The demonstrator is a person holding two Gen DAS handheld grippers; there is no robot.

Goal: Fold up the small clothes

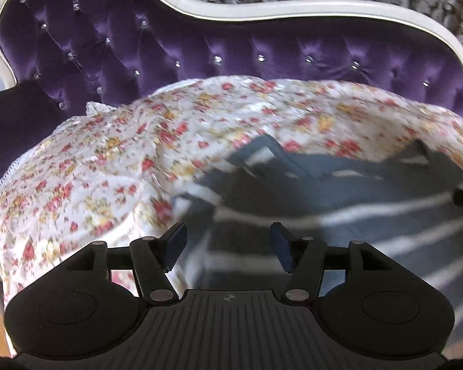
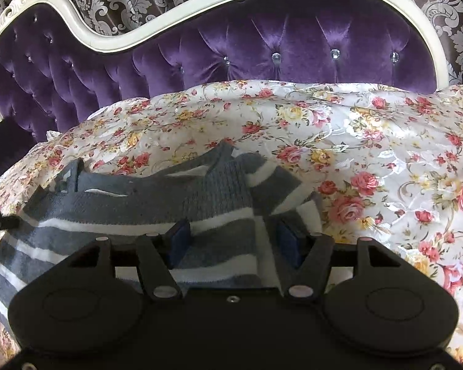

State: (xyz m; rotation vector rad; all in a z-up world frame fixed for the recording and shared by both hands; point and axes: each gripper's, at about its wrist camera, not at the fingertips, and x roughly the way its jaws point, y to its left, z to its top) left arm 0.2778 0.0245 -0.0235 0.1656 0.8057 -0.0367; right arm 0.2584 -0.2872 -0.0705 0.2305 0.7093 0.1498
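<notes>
**Both grippers spread over the striped knit**

Left gripper (image 1: pixel 228 246) hovers with its fingers wide apart, nothing between the blue pads (image 1: pixel 176 243). Directly ahead and to its right lies the grey striped garment (image 1: pixel 339 203), blurred in this view, spread on the floral cover (image 1: pixel 108 166). Over to the right gripper (image 2: pixel 234 240): fingers also splayed, low over the grey striped garment (image 2: pixel 139 203), knit showing between its pads (image 2: pixel 288 240); contact can't be judged. A folded sleeve sits just ahead, slightly right. Floral cover (image 2: pixel 370 154) runs off to the right, the purple tufted sofa back (image 2: pixel 262 43) beyond.
</notes>
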